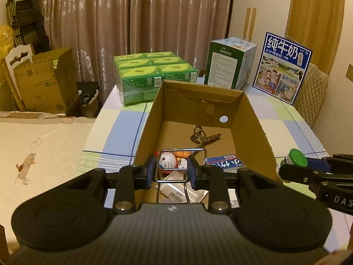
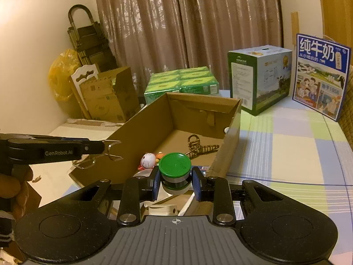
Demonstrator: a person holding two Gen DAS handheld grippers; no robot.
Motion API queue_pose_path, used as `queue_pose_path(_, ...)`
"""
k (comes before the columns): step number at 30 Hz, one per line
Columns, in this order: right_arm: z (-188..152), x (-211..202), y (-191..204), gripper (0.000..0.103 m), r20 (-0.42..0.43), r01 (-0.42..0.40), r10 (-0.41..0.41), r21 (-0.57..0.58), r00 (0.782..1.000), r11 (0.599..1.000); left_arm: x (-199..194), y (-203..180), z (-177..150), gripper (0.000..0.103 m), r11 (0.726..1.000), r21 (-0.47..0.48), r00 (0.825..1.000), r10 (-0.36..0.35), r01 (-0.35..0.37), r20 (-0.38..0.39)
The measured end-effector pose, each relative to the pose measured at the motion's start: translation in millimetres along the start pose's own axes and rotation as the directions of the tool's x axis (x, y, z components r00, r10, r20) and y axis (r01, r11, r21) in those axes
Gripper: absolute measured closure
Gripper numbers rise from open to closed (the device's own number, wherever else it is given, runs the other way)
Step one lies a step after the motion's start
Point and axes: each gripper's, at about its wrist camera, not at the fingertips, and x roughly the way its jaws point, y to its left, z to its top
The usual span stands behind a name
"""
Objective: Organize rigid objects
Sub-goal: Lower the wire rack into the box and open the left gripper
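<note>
An open cardboard box (image 1: 198, 87) sits on the checked tablecloth. My left gripper (image 1: 172, 169) hovers over the box's near end, shut on a chrome wire frame (image 1: 183, 149). My right gripper (image 2: 175, 183) is shut on a small jar with a green lid (image 2: 175, 165), held just above the box's near right corner. In the left wrist view that jar (image 1: 297, 157) shows at the right. Inside the box lie a white cat figure (image 1: 168, 160), a brown patterned hair claw (image 1: 203, 137), a blue and white carton (image 1: 225, 161) and clear plastic pieces.
Behind the box stand green tissue packs (image 1: 150, 75), a green and white milk case (image 1: 227, 64) and a blue milk case (image 1: 284, 66). A bed (image 1: 39, 154) lies left of the table, with cardboard boxes (image 1: 44, 84) beyond it. A padded chair (image 1: 313, 92) stands at the right.
</note>
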Motion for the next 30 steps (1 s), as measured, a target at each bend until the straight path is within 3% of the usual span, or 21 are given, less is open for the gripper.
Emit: queue_pose_path(30, -6.9, 30.1, 4.8, 0.077, -0.044, -0.005, 0.004, -0.019, 0.999, 1.000, 36.1, -4.5, -13.4, 0.077, 0.999, 0.038, 0.997, -0.035, 0.038, -0.073)
